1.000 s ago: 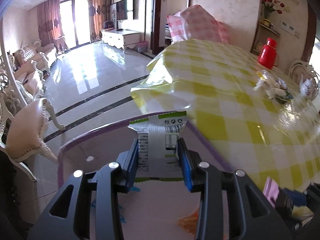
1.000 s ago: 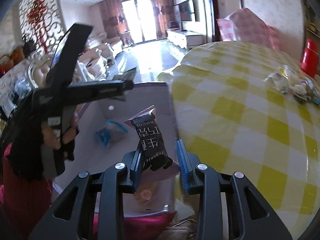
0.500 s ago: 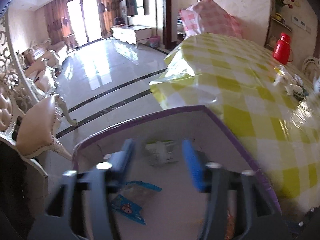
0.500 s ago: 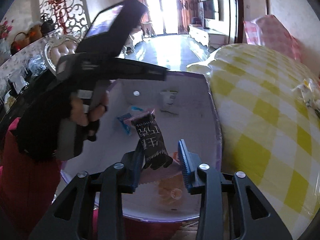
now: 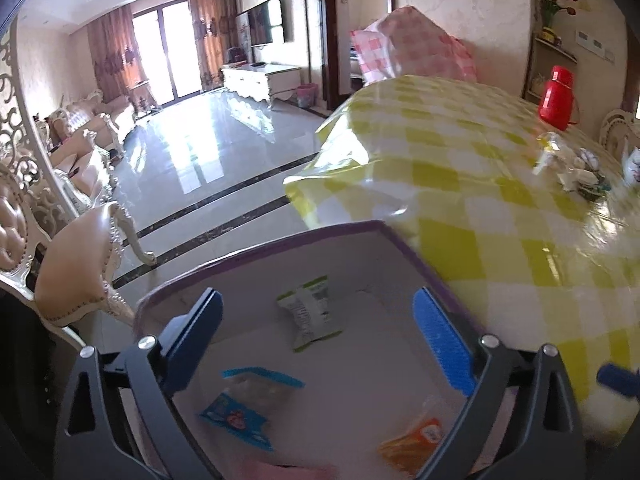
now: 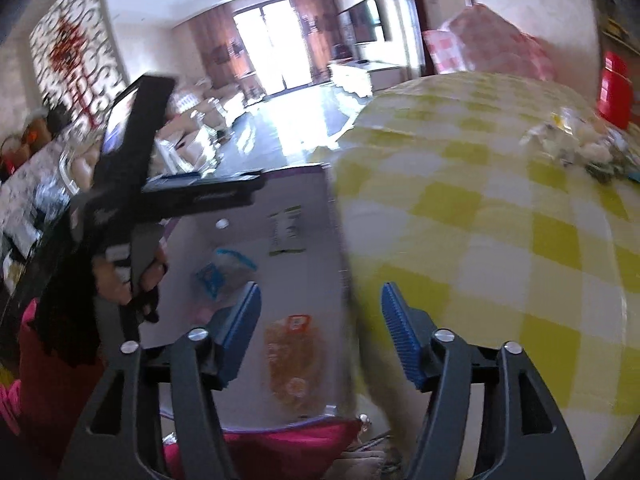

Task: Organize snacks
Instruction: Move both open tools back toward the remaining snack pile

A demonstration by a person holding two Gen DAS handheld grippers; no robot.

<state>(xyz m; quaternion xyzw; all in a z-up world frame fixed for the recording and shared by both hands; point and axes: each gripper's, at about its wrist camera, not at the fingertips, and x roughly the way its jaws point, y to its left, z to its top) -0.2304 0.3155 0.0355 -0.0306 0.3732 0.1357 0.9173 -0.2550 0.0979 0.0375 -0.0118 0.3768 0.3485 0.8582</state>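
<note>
Box edges: a shallow white cardboard box with a purple rim (image 5: 256, 246) is sitting just beside the round table draped in a yellow-and-white checked plastic cloth (image 5: 500, 208); its right wall is running along the cloth's hanging edge.
Open room: bare white floor is lying between the packets inside the box; beyond its far rim a glossy tiled floor (image 5: 208, 152) is stretching away.
Count: three snack packets are showing in the box, one white packet with green ends (image 5: 310, 314), one clear packet with blue ends (image 5: 246, 402) and one orange packet (image 5: 416, 438).
Left hand-held gripper (image 5: 318, 344): its jaws are opening wide and holding nothing; the white-and-green packet is lying flat on the box floor beyond and between the blue pads, clear of both.
Right hand-held gripper (image 6: 320, 328): its jaws are opening with nothing pressed between the pads; it is hanging over the box's right wall, with the orange packet (image 6: 294, 364) lying below, just inside the left pad.
Blur: the right view is smeared, so finer packet detail is not readable.
Table far side: a red flask (image 5: 558, 98) is standing upright, well apart from the box.
</note>
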